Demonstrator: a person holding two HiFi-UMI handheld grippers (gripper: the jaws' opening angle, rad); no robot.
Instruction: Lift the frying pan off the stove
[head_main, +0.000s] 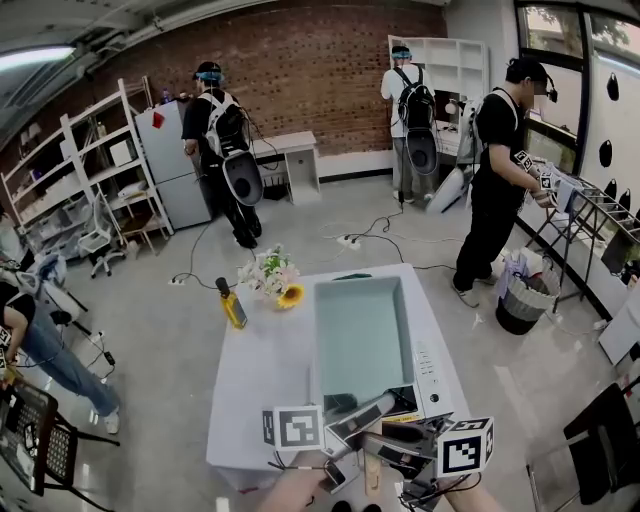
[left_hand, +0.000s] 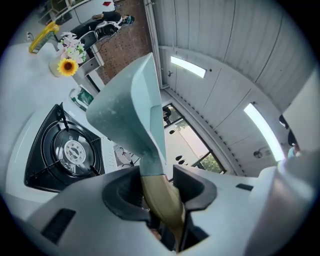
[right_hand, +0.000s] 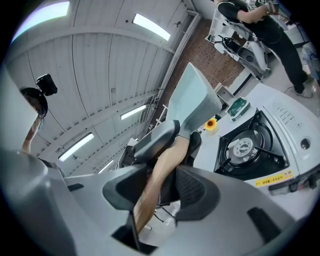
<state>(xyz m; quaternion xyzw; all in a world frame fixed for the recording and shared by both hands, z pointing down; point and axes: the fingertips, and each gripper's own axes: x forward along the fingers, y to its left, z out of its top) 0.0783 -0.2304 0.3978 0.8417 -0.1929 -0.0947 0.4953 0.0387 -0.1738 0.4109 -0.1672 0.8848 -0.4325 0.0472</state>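
Item: frying pan (head_main: 362, 335), pale teal, rectangular, with a tan wooden handle (left_hand: 162, 200). Position: raised in the air, well apart from the stove (right_hand: 247, 147), whose black burner grate stands bare. Hold: left gripper (left_hand: 160, 186) and right gripper (right_hand: 161, 186) both have their fingers pinching the handle, one just behind the other. The doubled grip is judged to steady a long pan whose weight sits far out from the handle. Tilt: the pan body slants upward away from the fingers in both gripper views. Bench (head_main: 255, 375): white, with its near edge close under the grippers. Other stock: flower bunch (head_main: 272, 275) and yellow bottle (head_main: 232, 305) near the far left corner, well apart from the pan, and a green pad (right_hand: 239, 105) beyond the stove. Clearance: nothing touches the pan, and there is open air on every side of it. Three people stand well away on the floor.
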